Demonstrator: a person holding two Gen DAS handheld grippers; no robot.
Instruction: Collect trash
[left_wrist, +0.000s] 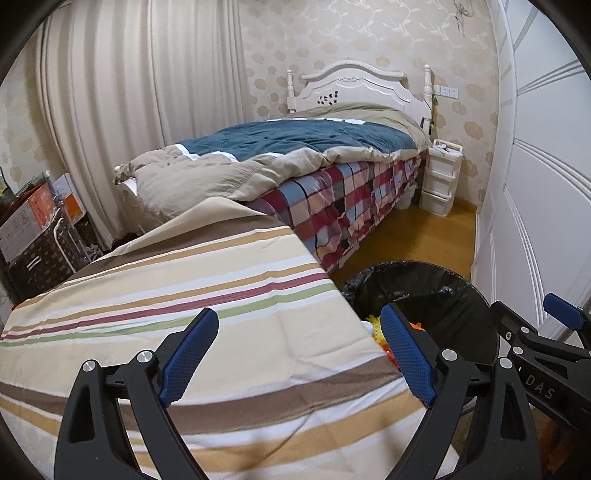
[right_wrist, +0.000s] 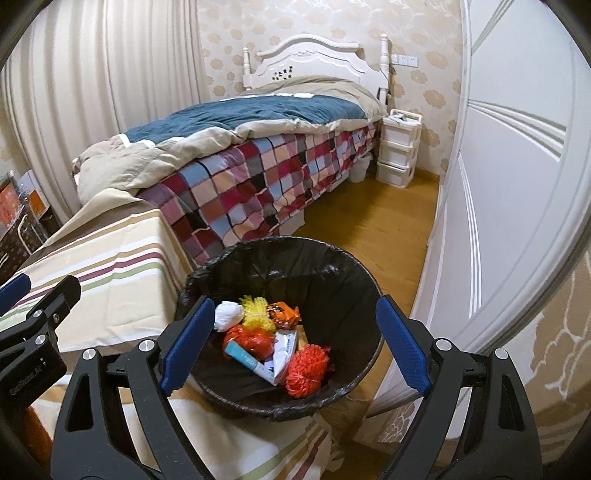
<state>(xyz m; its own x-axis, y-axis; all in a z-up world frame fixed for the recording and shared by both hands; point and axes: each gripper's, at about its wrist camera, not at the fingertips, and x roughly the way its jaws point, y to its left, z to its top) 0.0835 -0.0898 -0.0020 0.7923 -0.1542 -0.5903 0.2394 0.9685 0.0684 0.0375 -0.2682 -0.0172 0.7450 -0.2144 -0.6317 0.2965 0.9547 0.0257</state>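
Note:
A round bin lined with a black bag (right_wrist: 288, 258) stands on the floor beside the striped table; its rim also shows in the left wrist view (left_wrist: 424, 280). Inside lie a white wad (right_wrist: 229, 314), yellow netting (right_wrist: 256, 314), an orange wrapper (right_wrist: 284, 314), red netting (right_wrist: 308, 371) and a small blue-and-white box (right_wrist: 251, 363). My right gripper (right_wrist: 295, 347) is open and empty, hanging over the bin. My left gripper (left_wrist: 301, 358) is open and empty above the table's right edge. The right gripper shows at the right of the left wrist view (left_wrist: 543, 343).
The table wears a striped cloth (left_wrist: 177, 295). Behind it is a bed with a checked cover (right_wrist: 258, 184) and a blue quilt. A white drawer unit (right_wrist: 399, 147) stands by the headboard. White wardrobe doors (right_wrist: 498, 184) run along the right. Boxes (left_wrist: 33, 221) are stacked at left.

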